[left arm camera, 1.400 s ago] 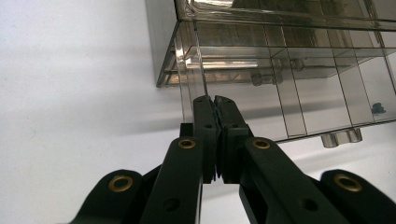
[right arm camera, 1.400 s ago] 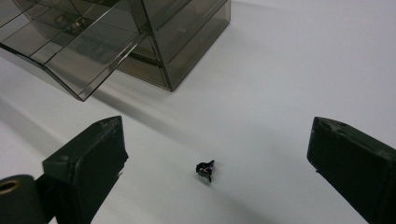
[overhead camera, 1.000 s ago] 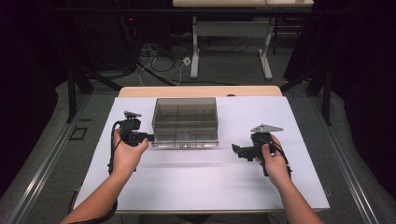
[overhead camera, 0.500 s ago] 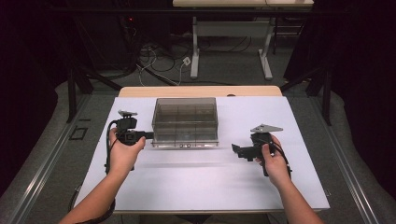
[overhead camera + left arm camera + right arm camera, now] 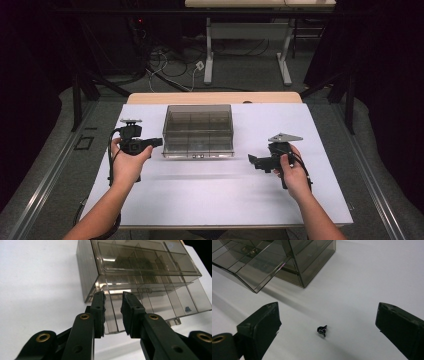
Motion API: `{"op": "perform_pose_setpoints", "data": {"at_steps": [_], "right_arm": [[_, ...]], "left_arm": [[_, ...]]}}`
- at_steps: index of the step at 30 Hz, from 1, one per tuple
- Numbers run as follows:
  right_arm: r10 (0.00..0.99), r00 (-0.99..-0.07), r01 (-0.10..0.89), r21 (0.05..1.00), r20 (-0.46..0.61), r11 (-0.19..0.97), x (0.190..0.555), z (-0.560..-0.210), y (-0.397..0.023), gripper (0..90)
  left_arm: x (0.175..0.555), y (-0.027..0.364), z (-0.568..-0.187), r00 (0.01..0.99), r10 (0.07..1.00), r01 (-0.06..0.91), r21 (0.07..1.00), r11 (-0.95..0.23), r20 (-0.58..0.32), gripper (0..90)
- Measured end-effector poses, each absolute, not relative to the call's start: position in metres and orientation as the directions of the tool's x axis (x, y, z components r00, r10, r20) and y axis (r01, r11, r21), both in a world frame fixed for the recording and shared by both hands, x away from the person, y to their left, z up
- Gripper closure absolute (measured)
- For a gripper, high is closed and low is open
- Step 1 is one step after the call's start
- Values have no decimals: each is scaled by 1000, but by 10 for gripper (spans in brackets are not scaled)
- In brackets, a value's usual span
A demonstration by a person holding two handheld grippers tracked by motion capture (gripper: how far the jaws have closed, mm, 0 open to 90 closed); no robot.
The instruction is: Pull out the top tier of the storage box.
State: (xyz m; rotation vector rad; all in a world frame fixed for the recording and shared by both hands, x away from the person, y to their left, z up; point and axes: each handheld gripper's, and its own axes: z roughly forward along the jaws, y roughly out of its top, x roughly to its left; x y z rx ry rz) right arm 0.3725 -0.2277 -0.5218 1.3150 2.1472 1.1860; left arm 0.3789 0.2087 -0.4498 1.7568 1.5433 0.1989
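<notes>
L gripper [image 5: 112, 305] sits at the box's [image 5: 198, 131] 9 o'clock side, jaws just opening, a narrow gap w/ a box wall edge between, pads off it. Box at table centre, toward 12. R gripper [image 5: 327, 322] wide open over a small black part [image 5: 322, 330]. Judgement: back L out straight, don't snag the box.

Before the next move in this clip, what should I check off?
1. Smoky transparent plastic drawer box upright on white table: ok.
2. One drawer pulled out: ok.
3. Left gripper, fingers just been opening, clear of the drawer's front edge: cannot tell.
4. Right gripper fingers wide apart: ok.
5. Small black part lying free on the table ahead of the right gripper: ok.
</notes>
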Motion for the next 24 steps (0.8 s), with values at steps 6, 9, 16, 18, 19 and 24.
{"op": "perform_pose_setpoints", "data": {"at_steps": [6,9,16,18,19,24], "right_arm": [[856,-504,557,802,119,216,373,-522,-228,52],[857,-502,558,801,118,217,372,-522,-227,52],[856,-504,557,802,119,216,372,-522,-227,52],[856,-503,558,801,119,217,372,-522,-227,52],[855,-505,558,801,121,217,372,-522,-227,52],[853,-508,557,800,118,221,372,-522,-227,52]], "left_arm": [[377,212,-445,292,903,740,672,-5,-316,670],[376,211,-444,310,903,724,689,-22,-298,640],[374,210,-446,370,901,665,742,-86,-227,591],[374,210,-446,373,903,653,751,-93,-213,570],[373,210,-446,369,907,645,758,-92,-204,557],[373,216,-447,327,902,676,736,-16,-281,515]]}}
